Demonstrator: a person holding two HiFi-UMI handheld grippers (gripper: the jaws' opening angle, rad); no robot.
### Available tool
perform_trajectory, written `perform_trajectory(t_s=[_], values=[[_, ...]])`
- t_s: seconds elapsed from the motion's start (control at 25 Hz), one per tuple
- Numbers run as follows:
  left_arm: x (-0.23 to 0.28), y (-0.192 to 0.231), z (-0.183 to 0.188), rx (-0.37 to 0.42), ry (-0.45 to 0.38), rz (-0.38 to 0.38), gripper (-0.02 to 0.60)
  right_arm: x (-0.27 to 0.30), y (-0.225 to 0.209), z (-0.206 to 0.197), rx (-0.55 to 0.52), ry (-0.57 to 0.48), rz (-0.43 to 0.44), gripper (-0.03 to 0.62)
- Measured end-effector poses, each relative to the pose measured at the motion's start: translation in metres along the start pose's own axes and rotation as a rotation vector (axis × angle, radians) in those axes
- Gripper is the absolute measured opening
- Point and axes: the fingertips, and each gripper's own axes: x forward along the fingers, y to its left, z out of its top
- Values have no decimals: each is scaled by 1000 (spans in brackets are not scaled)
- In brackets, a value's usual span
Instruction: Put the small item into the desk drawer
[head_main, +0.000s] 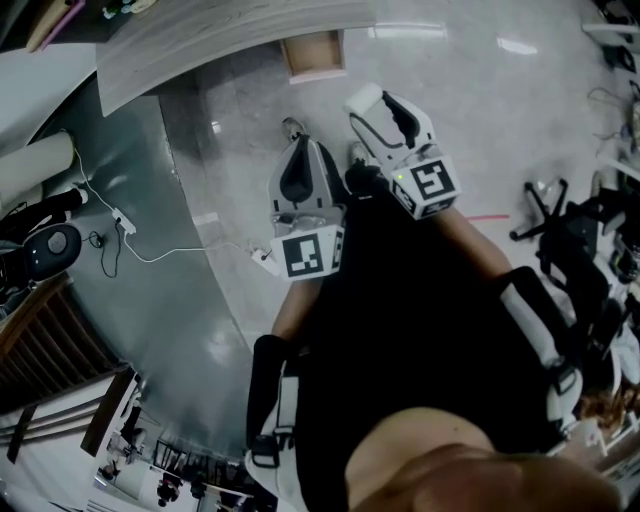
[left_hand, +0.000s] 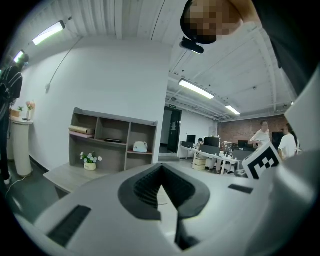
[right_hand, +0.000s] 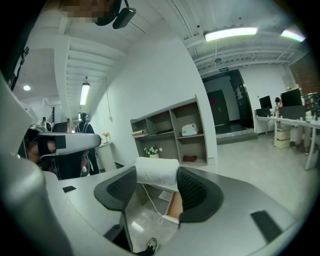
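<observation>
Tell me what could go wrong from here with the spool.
1. The white spool sits at the very tips of the right gripper, so it might slip out before reaching the desk.
2. Its loose thread dangles and could snag on the edge of the open drawer.

My right gripper (right_hand: 157, 184) is pale grey with ribbed black pads (right_hand: 192, 189), and the spool (right_hand: 156, 171) is plain white, trailing a white thread. Each marker cube (head_main: 313, 252) wears black-and-white squares (my left gripper (left_hand: 161, 189) matches, grey shell and black pads). The desk (head_main: 200, 40) is pale grey woodgrain, its drawer (head_main: 314, 52) tan inside, and the floor (head_main: 250, 130) glossy grey.
</observation>
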Motion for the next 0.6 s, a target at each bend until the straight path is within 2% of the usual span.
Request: perform_trajectory(t_s=[0.44, 0.6], values=[[36, 42, -4, -18, 37, -16, -5, 55, -3, -7, -10, 29, -25, 255], [53, 59, -5, -23, 52, -26, -5, 79, -1, -5, 35, 58, -41, 255]])
